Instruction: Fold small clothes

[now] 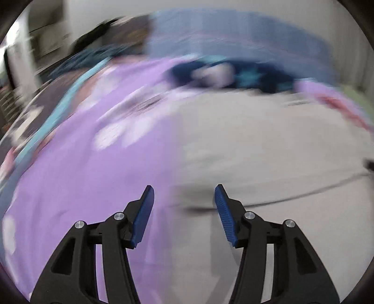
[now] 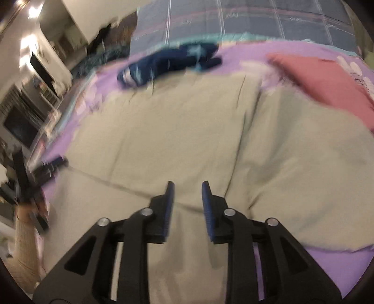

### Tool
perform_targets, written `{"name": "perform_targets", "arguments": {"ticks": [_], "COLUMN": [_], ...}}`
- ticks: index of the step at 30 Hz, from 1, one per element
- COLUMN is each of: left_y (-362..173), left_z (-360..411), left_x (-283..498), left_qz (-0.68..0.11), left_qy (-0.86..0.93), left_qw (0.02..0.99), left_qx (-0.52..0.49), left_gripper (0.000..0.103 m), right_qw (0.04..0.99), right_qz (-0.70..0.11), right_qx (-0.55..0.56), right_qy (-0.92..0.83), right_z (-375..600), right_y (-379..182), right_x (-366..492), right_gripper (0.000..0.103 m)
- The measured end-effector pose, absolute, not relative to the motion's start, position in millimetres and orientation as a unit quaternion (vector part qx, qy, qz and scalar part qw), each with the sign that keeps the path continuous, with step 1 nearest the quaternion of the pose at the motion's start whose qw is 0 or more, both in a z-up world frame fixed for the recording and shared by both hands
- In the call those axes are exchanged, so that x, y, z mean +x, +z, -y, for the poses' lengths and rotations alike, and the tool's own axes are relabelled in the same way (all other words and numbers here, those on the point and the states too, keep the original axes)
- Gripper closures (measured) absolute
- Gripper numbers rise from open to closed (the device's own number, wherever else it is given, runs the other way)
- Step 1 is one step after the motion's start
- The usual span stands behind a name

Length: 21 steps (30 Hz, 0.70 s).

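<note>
A purple bed sheet [image 1: 77, 187] with white flower prints covers the bed and fills most of both views. On top of it lies the beige garment [image 2: 175, 131], the biggest piece of clothing. It is spread almost flat, with a few creases and one long seam line, and it reaches from the middle of the bed down under both grippers. In the left wrist view, which is very blurred, its left edge runs just under the left gripper.

Behind the sheet there is a grey-blue checked blanket [image 2: 268, 21]. On the right side of the bed, near the far corner of the beige garment, lies a pink cloth [image 2: 327, 79]; whether it touches the garment cannot be told. At the far edge of the beige garment lies a crumpled dark blue cloth [image 2: 168, 63] with light blue marks.

The left gripper [image 1: 184, 194] is released, its blue pads standing wide apart with nothing between them, just above the border of sheet and garment. The right gripper [image 2: 188, 187] has only a narrow gap between its pads; no fabric is pinched there, and it hangs over the near part of the beige garment.
</note>
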<state>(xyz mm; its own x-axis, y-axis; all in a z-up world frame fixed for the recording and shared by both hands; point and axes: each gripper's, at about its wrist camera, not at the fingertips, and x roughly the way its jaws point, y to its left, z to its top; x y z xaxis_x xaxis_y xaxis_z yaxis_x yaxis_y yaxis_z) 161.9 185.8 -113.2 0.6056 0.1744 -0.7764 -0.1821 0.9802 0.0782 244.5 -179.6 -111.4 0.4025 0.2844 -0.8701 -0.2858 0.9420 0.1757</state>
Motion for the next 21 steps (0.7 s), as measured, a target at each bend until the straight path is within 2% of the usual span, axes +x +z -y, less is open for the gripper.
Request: {"name": "perform_targets", "arguments": {"ticks": [2,6,10,11,13,16,20,21], "left_y": [-116.3,-100.9,-99.0,-101.9,-116.6,-125.2,-125.3,-124.0], "left_z": [-215.2,-214.4,-219.6,-220.6,-213.5,-223.8,-218.9,-217.9], "left_x": [158.6,148.5,158.0,160.9,169.3,164.6,159.9,158.3], "left_qz": [-0.437,-0.414,-0.396,-0.395,-0.409,-0.4,-0.395,-0.394], "left_qy": [0.076,0.064,0.007,0.002,-0.014,-0.037,-0.027,-0.023], "left_qw": [0.891,0.904,0.907,0.906,0.894,0.887,0.894,0.897], "left_qx": [-0.097,-0.081,-0.139,-0.154,-0.182,-0.228,-0.209,-0.201], "left_gripper": [0.039,0.043,0.045,0.049,0.075,0.092,0.093,0.093], "right_qw": [0.85,0.854,0.86,0.859,0.855,0.832,0.805,0.801], "right_qz": [-0.503,-0.5,-0.476,-0.471,-0.466,-0.473,-0.48,-0.488], "right_qx": [-0.01,0.014,0.019,0.001,-0.028,-0.047,-0.09,-0.1], "right_qy": [0.156,0.144,0.185,0.2,0.227,0.285,0.335,0.332], "right_z": [176.8,174.4,131.6,108.2,65.1,-17.6,-123.6,-152.8], "right_y": [-109.9,-79.7,-38.3,-30.5,-21.2,-17.7,-30.8,-39.9], "right_x": [239.3,244.2,265.0,272.1,280.2,295.1,306.7,314.2], "right_gripper": [0.089,0.088,0.085,0.085,0.085,0.085,0.084,0.078]}}
